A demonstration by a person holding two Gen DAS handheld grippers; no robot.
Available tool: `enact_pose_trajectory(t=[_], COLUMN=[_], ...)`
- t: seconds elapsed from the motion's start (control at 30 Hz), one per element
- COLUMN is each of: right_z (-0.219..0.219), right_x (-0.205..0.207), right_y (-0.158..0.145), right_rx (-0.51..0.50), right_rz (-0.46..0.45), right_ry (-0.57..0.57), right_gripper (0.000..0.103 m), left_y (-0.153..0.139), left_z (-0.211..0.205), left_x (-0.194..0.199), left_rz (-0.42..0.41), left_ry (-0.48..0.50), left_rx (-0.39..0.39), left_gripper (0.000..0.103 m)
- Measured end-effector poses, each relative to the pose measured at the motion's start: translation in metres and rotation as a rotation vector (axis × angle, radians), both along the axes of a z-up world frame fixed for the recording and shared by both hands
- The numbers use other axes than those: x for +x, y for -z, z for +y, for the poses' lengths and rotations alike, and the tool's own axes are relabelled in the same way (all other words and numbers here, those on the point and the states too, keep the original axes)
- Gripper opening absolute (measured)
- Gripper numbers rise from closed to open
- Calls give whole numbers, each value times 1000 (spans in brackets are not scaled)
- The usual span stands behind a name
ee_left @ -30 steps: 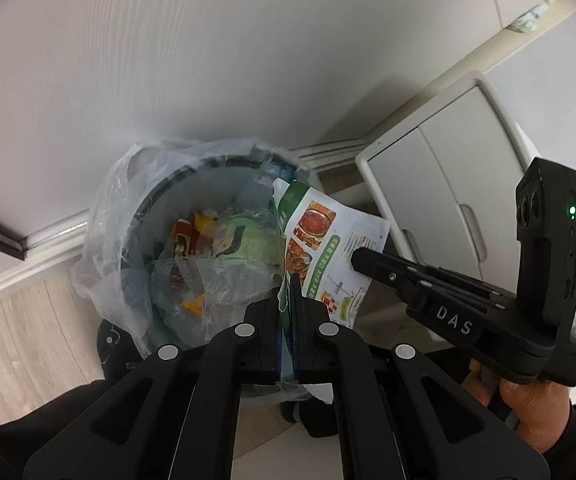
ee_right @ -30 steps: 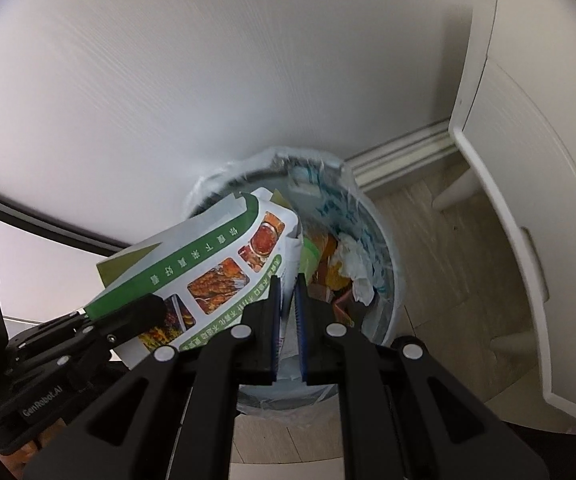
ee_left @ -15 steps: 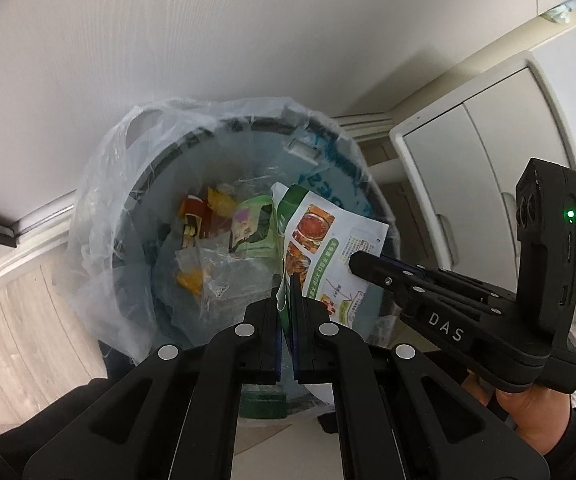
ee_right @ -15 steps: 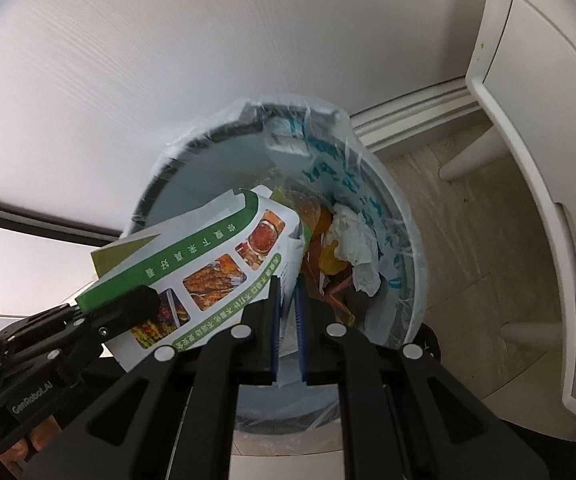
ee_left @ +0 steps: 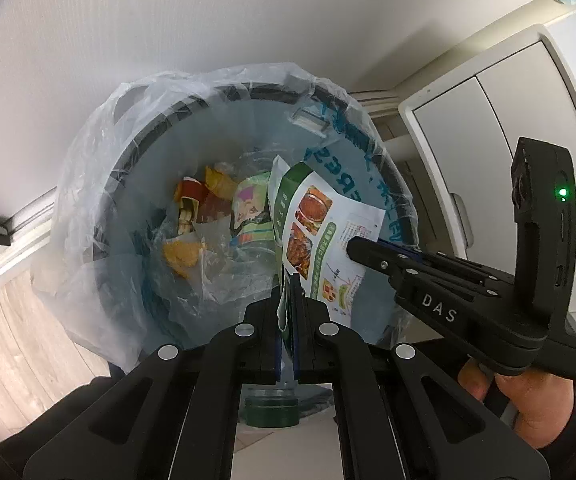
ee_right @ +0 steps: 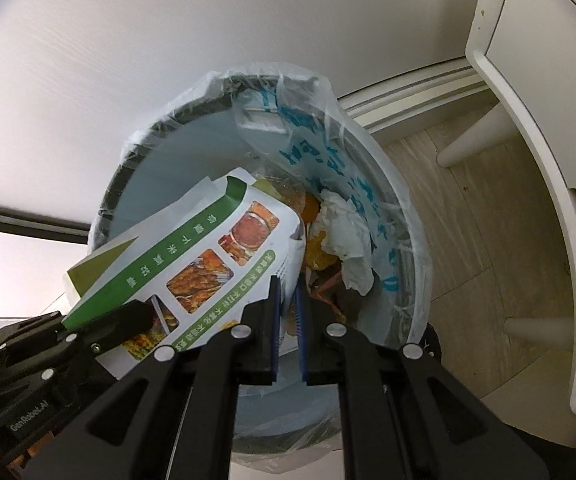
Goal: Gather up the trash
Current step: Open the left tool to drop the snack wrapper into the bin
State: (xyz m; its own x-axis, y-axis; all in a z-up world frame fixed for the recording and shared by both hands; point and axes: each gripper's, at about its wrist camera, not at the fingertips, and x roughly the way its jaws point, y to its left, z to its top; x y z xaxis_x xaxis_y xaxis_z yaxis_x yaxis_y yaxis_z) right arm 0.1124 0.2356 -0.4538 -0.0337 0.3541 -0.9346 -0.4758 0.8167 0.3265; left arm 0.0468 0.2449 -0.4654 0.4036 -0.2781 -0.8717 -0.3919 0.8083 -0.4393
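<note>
Both grippers are pinched shut on one flyer: left gripper on its lower edge, right gripper on the other side. It hangs over the open bin, partly inside the liner. Looks like thin glossy paper, super light and floppy, so edge grips are fine, though it'll probably flutter when dropped. Left view shows wrappers at the bottom; right view shows a crumpled tissue instead.

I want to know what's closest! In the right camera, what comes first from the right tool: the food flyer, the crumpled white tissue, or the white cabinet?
1. Food flyer: pinched in the right tool.
2. Crumpled white tissue: inside the bin, right side.
3. White cabinet: far right, beyond the bin.
</note>
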Motion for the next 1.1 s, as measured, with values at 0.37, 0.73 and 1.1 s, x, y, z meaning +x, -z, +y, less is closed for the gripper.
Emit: enact_pose_trajectory(t=[0.37, 0.73, 1.1], right_z=[0, 1, -11], right_x=[-3, -12, -11], right_y=[5, -6, -27], right_rx=[-1, -24, 20], right_rz=[0, -23, -29], right_ry=[-23, -33, 2], right_gripper=[9, 10, 51], left_y=[1, -8, -23], left_z=[-1, -4, 9], left_x=[0, -4, -18], left_rz=[3, -11, -50], left_ry=[-2, 7, -57], left_rx=[6, 44, 75], left_gripper=[3, 15, 72])
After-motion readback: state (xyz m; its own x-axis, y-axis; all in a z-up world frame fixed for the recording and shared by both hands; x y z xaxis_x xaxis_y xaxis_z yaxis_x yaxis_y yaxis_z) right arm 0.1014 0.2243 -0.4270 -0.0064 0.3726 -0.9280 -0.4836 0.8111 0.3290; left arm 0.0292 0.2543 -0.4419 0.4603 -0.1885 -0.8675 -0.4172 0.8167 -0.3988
